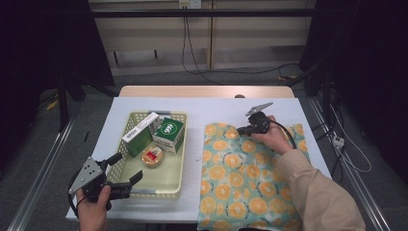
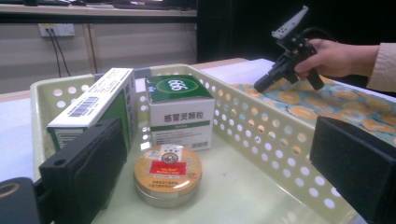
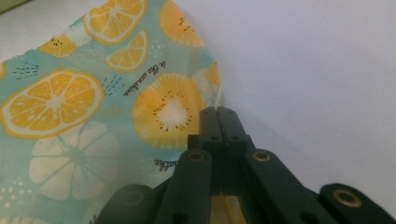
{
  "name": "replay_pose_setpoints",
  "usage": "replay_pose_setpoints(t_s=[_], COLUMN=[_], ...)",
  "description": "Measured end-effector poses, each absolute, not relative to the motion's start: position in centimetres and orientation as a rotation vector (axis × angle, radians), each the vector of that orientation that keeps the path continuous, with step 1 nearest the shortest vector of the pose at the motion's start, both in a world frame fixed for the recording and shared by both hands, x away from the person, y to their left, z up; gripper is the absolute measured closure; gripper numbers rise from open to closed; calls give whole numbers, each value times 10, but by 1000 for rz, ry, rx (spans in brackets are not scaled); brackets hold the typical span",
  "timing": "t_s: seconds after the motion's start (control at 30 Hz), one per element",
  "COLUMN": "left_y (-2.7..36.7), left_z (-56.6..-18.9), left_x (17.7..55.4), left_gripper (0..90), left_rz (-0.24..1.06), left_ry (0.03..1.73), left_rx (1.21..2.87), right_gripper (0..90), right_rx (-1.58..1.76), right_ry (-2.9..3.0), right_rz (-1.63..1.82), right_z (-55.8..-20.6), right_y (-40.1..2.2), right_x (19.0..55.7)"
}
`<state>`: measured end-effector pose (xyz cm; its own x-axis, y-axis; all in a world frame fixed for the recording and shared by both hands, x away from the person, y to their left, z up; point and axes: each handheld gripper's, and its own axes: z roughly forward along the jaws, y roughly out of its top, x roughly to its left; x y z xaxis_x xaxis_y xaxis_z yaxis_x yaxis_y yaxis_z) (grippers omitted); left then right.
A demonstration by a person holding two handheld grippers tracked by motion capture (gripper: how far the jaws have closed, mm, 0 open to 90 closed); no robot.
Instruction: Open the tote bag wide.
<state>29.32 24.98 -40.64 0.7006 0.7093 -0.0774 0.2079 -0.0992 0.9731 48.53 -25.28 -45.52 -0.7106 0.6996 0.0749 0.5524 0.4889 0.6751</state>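
The right tool [image 1: 242,130] is pinched tight on the far edge of the teal, orange-slice-printed cloth [image 1: 243,183], which lies flat on the white table [image 1: 211,108]. The left tool [image 1: 126,171] gapes wide over the near rim of the pale green perforated plastic basket [image 1: 179,171], gripping nothing.

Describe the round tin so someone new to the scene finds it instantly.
Find the pale perforated basket on the table's left side. Inside stand two green-and-white boxes; just in front of them lies the tin. It is the one round, flat item, gold with a red label on its lid.
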Motion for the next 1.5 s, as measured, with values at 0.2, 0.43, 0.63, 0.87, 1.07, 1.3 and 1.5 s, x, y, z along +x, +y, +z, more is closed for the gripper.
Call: replay_pose_setpoints(t_s=[0.2,0.43,0.63,0.87,1.07,1.3,1.5], left_y=[251,253,252,252,252,249,248], left_z=[-406,-406,-405,-405,-406,-407,-407], left_x=[293,293,293,294,294,294,293], left_gripper=[35,35,35,35,35,35,35], left_rz=[498,501,504,502,493,481,483], left_ry=[756,758,759,753,758,755,754], left_rx=[1642,1643,1640,1648,1633,1656,1653], right_gripper=[900,900,900,610,528,324,271], right_rx=[1174,1262,1342,1389,1290,1147,1066], right_ry=[2402,2268,2141,2064,2144,2276,2355], right_rz=[1048,1027,1021,1067,1154,1176,1168], right_z=[-443,-430,-419,-419,-416,-405,-402], right_y=[-267,-286,-294,-295,-286,-272,-273], right_x=[500,524,547,556,532,476,422])
